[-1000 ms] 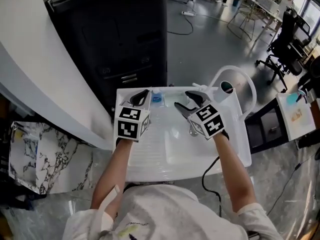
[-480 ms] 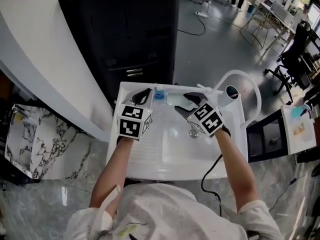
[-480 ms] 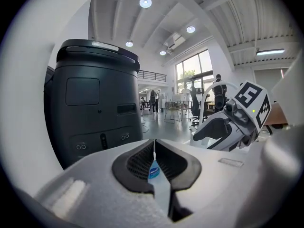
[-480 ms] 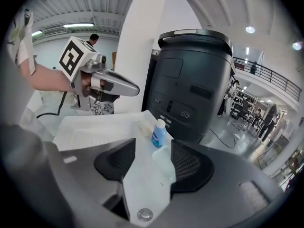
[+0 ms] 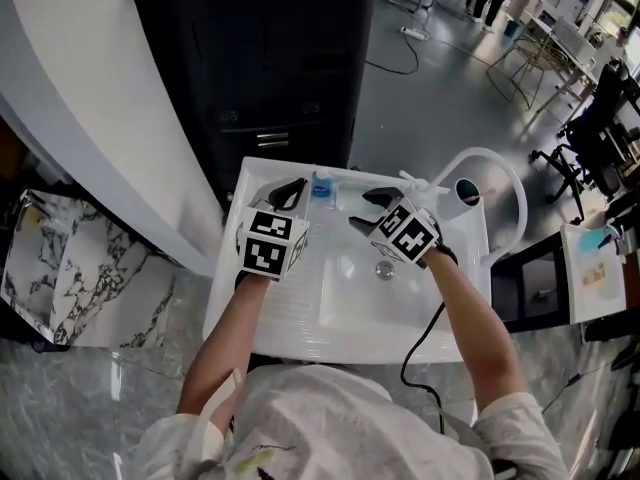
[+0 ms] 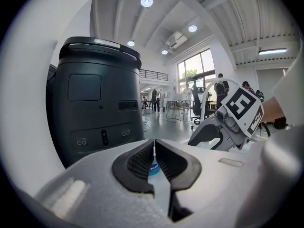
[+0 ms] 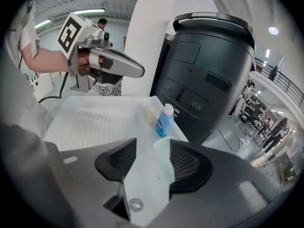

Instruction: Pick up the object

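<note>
Small blue bottle (image 7: 165, 121), white cap, upright at my sink's (image 7: 85, 122) far edge. Right gripper (image 7: 153, 145) is wide, just eased closing a bit, gripping nothing. Left gripper (image 6: 154, 145) is nearly pinched together, empty.

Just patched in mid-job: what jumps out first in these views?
The big black machine looms behind the white sink. A small blue bottle stands on the sink's back rim, the brightest spot of colour. The right gripper hangs open above the sink, jaws just eased slightly closed, a pale object showing between them, ungripped.
</note>
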### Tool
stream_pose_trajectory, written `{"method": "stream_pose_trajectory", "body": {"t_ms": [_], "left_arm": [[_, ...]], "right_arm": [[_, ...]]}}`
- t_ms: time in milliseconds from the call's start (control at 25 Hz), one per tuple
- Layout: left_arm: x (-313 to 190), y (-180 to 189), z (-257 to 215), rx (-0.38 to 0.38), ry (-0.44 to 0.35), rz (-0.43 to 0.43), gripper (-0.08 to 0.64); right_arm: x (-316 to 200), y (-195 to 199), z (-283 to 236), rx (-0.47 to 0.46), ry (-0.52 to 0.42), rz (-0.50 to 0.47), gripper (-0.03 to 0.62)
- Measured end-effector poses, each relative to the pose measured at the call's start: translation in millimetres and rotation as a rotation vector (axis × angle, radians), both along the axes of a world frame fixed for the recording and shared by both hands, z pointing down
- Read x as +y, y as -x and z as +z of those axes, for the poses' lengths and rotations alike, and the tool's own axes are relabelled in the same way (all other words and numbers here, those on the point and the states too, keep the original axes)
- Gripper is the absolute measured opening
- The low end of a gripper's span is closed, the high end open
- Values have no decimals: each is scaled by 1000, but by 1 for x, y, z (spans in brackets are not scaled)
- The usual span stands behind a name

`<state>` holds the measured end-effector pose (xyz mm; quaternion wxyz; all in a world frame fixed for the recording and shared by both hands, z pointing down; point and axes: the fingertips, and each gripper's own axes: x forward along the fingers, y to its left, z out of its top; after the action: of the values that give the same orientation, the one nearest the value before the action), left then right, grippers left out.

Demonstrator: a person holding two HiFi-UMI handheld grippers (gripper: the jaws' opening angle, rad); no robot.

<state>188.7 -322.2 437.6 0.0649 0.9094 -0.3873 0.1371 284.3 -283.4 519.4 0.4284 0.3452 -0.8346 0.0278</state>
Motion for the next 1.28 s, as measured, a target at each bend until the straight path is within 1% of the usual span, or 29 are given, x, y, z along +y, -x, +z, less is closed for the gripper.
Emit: {"method": "stream_pose_trajectory", "body": {"t_ms": [200,360,520,800,920,1120,1280], "left_arm": [[-3,1,7,6,8,-15,12],[-6,3,14,8,20,-30,12],[-12,6,21,10,28,-45,12],[-17,8,27,10,37,-69,12],[-20,9,29,12,41,-82,12],[-20,9,36,2,49,-96,12],[-21,15,41,-2,58,-113,12]], "right_arm": [[-4,-5,24,71,46,-43,215],[-9,-5,39,93,72,-68,212],[-7,-1,53,113,126,-95,210],[-12,-9,81,135,181,-104,188],[-15,-10,87,161,186,-124,169],[-18,-16,98,239,193,-193,140],[-21,-16,105,261,202,-219,113]]}}
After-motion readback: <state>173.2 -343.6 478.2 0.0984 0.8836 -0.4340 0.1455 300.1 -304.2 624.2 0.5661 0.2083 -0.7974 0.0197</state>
